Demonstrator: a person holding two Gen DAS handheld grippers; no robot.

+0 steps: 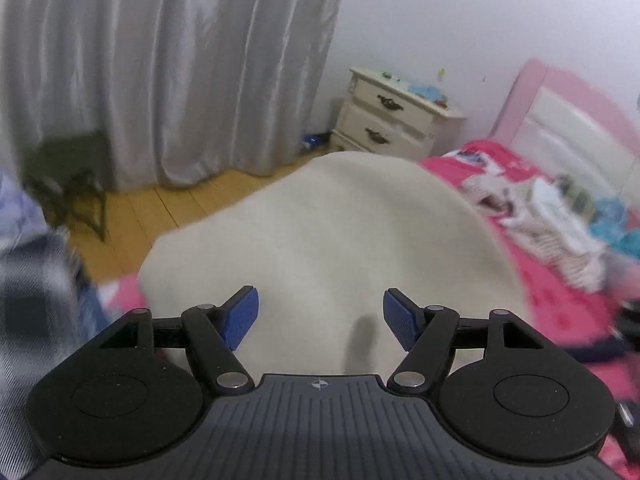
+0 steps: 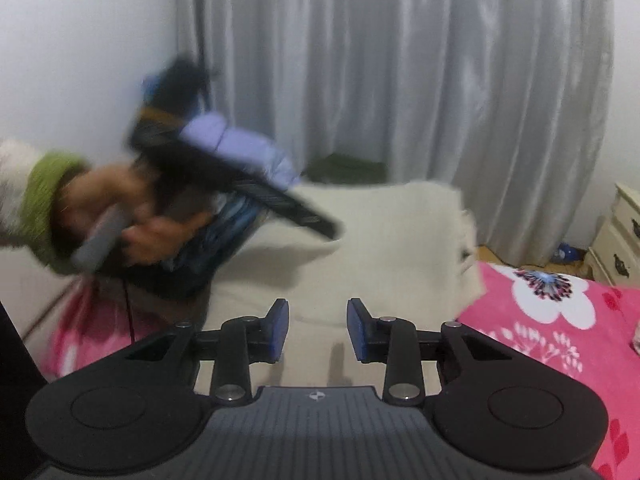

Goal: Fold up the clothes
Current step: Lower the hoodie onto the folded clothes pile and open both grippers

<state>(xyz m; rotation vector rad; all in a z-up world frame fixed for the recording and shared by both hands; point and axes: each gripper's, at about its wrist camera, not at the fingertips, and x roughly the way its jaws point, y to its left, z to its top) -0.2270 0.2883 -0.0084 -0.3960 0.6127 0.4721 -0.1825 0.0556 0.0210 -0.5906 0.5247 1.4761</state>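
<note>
Two black blue-padded grippers, left gripper [image 1: 320, 320] and right gripper [image 2: 318, 330], hover released over one cream fleece garment [image 1: 320, 232] on one pink floral bedspread [image 2: 560, 320].

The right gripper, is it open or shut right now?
Open. The right gripper shows a clear gap between its blue pads, nothing between them, above the cream garment.

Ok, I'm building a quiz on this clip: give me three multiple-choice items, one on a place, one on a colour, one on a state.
1. Where does the cream garment lie?
A on the pink floral bedspread
B on the floor
C on the nightstand

2. What colour are the pads of the left tool?
A red
B blue
C white

3. How is the right tool?
A shut on the garment
B open, holding nothing
C shut, holding nothing

Answers:
1 A, the pink spread shows around its edges.
2 B, both pads are blue.
3 B, a gap shows between the pads with only cloth behind.
</note>
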